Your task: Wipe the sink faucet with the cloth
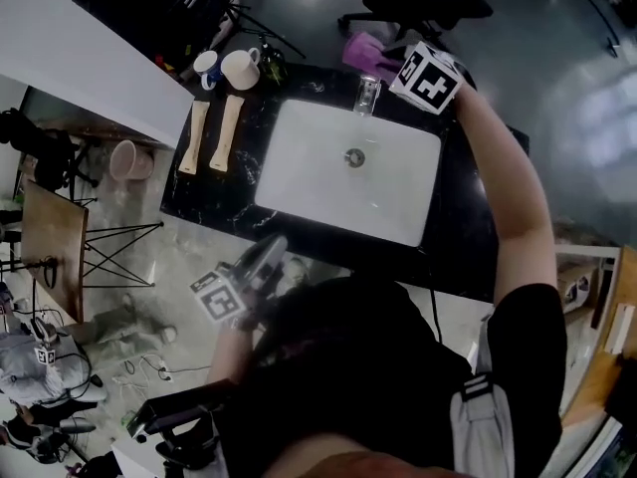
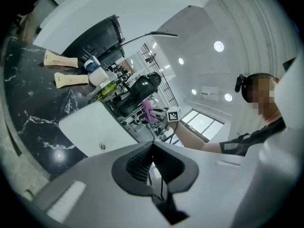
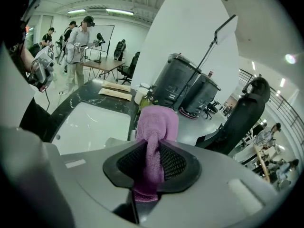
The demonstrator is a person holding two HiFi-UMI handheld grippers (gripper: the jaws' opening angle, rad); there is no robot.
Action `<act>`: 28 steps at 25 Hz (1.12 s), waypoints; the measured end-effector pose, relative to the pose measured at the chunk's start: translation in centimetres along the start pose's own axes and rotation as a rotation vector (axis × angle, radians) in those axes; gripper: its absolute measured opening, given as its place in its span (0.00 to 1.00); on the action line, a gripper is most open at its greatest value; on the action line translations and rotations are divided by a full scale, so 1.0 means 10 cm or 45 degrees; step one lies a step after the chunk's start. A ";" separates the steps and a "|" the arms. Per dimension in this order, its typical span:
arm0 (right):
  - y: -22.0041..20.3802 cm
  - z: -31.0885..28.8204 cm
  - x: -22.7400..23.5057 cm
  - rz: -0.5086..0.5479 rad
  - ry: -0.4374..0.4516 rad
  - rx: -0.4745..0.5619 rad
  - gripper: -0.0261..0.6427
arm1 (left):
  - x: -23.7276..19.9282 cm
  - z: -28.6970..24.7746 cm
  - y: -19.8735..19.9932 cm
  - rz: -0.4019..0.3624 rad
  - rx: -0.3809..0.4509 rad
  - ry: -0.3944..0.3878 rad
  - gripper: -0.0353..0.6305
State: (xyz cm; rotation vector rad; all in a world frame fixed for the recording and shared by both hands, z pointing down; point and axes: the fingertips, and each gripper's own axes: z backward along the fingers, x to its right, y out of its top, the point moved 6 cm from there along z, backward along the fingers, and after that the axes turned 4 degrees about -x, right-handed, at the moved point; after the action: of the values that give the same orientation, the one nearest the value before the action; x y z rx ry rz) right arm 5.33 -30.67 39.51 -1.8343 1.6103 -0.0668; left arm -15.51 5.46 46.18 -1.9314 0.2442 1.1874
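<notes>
Right tool (image 3: 151, 164) grips a bunched purple terry cloth (image 3: 156, 125) at the far rim of the white sink (image 1: 309, 172), just beside the shiny faucet (image 1: 366, 96). Left tool (image 2: 153, 161), jaws together and empty, hangs off the near side of the black marbled table (image 1: 199, 195).

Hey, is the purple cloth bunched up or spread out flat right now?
Bunched up. The right gripper pinches the cloth into a narrow fold between its fingers, and the rest bulges as a wad beyond them.
</notes>
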 end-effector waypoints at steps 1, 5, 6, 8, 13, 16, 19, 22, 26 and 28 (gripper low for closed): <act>-0.02 0.08 -0.15 -0.010 0.004 0.027 0.18 | 0.01 0.00 0.02 -0.007 -0.010 -0.013 0.05; -0.10 0.29 -0.77 0.028 -0.035 0.047 0.18 | 0.04 0.02 0.15 -0.030 -0.072 -0.064 0.06; -0.13 0.29 -0.88 0.053 -0.060 0.028 0.18 | 0.04 0.02 0.18 -0.032 -0.089 -0.076 0.05; -0.21 0.21 -1.04 0.066 -0.091 -0.006 0.18 | 0.04 0.02 0.23 -0.030 -0.112 -0.093 0.05; -0.37 -0.08 -1.02 -0.052 -0.121 -0.035 0.18 | -0.02 0.04 0.25 -0.019 -0.131 -0.095 0.05; -0.39 -0.18 -0.83 -0.103 -0.134 -0.039 0.18 | -0.11 0.08 0.25 -0.003 -0.118 -0.074 0.05; -0.45 -0.30 -0.54 -0.148 -0.171 -0.070 0.18 | -0.19 0.12 0.27 0.009 -0.098 -0.056 0.05; -0.51 -0.42 -0.31 -0.216 -0.189 -0.085 0.18 | -0.24 0.16 0.28 0.034 -0.077 -0.043 0.05; -0.51 -0.44 -0.23 -0.243 -0.180 -0.087 0.17 | -0.29 0.11 0.31 0.043 -0.088 -0.046 0.05; -0.50 -0.43 -0.25 -0.248 -0.188 -0.084 0.17 | -0.30 0.07 0.31 0.044 -0.099 -0.057 0.06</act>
State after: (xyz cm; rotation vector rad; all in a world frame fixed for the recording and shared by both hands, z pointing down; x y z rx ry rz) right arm 7.06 -30.36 46.31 -1.9938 1.3451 0.0349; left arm -19.29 3.26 46.74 -1.9724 0.2113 1.2780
